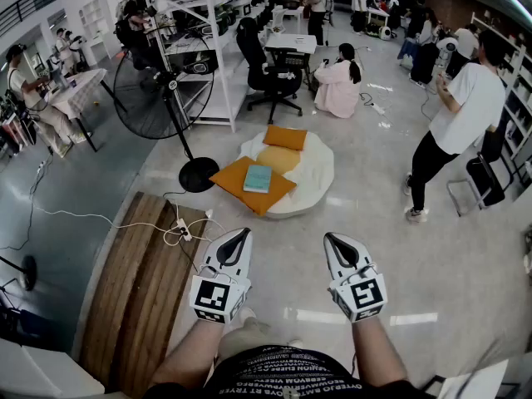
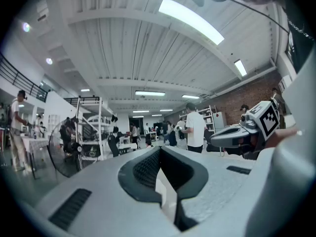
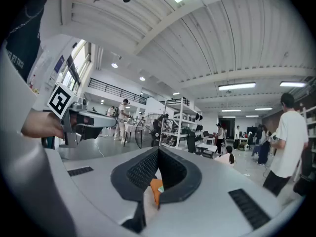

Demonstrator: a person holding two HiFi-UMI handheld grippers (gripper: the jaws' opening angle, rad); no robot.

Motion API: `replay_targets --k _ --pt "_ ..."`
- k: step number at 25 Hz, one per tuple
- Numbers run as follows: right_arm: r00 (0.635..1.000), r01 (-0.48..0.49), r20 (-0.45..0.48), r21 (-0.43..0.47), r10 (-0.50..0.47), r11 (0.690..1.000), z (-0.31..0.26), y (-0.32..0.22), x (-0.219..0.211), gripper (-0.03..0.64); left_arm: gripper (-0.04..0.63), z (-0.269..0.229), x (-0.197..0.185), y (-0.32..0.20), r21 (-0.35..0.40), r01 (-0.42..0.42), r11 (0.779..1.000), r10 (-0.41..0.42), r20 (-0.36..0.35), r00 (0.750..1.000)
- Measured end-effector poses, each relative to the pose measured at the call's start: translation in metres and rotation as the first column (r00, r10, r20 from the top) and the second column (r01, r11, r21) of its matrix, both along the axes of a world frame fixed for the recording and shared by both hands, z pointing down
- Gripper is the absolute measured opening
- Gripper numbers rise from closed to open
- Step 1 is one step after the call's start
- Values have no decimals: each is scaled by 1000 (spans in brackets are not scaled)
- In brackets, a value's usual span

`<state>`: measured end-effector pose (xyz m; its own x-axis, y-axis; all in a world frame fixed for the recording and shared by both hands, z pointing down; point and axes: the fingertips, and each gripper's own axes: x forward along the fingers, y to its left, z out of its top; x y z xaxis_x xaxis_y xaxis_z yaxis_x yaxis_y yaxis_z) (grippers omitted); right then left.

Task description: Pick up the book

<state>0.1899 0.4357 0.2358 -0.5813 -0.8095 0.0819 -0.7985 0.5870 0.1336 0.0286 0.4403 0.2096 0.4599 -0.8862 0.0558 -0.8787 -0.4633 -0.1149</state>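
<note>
A pale teal book point(image 1: 258, 178) lies flat on an orange cushion point(image 1: 235, 180) on a white floor pad point(image 1: 312, 178), some way ahead of me. My left gripper point(image 1: 235, 243) and right gripper point(image 1: 339, 245) are held level side by side, well short of the book, both shut with nothing in them. In the left gripper view the jaws point(image 2: 165, 189) meet with only floor seen past them, and the right gripper point(image 2: 232, 136) shows at the right. In the right gripper view a sliver of the orange cushion point(image 3: 156, 187) shows through the closed jaws.
A standing fan point(image 1: 163, 82) with its round base point(image 1: 198, 174) stands left of the pad. A wooden board point(image 1: 133, 283) and a power strip with white cables point(image 1: 184, 230) lie at the left. Shelving point(image 1: 205, 40), an office chair point(image 1: 268, 71) and several people stand around.
</note>
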Motion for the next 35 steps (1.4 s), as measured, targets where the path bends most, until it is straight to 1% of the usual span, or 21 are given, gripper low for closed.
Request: replay_targets --k 3,6,9,11,12,15,16,17,18,20,22,24,29,31,33,35 --pt "1000 -7 -23 6 7 1000 8 2 2 -3 5 0 4 -1 19 25 1000 -25 38 999" --pt "1000 7 -17 -26 -7 1000 25 8 -5 -3 5 16 -5 8 14 30 999 -31 34 999" --pt "1000 29 4 -67 -29 997 39 9 -15 -3 5 22 -20 21 56 55 997 -58 43 997" --pt "999 33 13 -93 -32 995 46 0 -24 -3 5 25 -33 19 93 70 993 -75 54 996" --pt "999 33 15 -99 -32 995 49 -6 -29 -3 5 30 -40 14 93 76 993 -81 59 995" --pt "999 52 19 -109 -50 993 60 -23 -45 -3 5 51 -55 -5 49 63 997 -66 65 996" --pt "998 59 22 -122 -57 991 65 -30 -52 13 5 58 -60 -13 36 50 998 -52 64 997" --pt "998 64 27 -141 -61 988 70 -39 -59 73 5 63 -65 -22 28 37 999 -39 59 997" --pt "998 67 30 -163 -63 984 74 -49 -66 118 5 66 -70 -34 24 26 999 -27 52 998" --pt "998 61 23 -201 -57 978 81 -74 -79 147 5 71 -82 -60 8 22 1000 -22 29 999" --pt "999 52 4 -229 -52 972 87 -99 -93 167 5 76 -97 -89 -13 40 999 -40 6 999" --pt "999 48 -8 -252 -51 967 90 -118 -111 209 5 77 -114 -112 -21 47 999 -47 -2 999" --pt "1000 2 -21 -259 -8 966 86 -147 -144 222 10 73 -143 -151 -6 -5 1000 5 1 1000" --pt "1000 -15 -7 -263 14 965 87 -161 -153 224 48 82 -153 -166 -29 -23 999 22 -4 1000" --pt "1000 -24 -3 -270 24 963 89 -176 -161 224 60 91 -164 -180 -52 -29 998 29 -13 1000" --pt "1000 -23 -18 -283 19 959 92 -186 -168 224 63 96 -173 -191 -68 -33 997 31 -27 999"
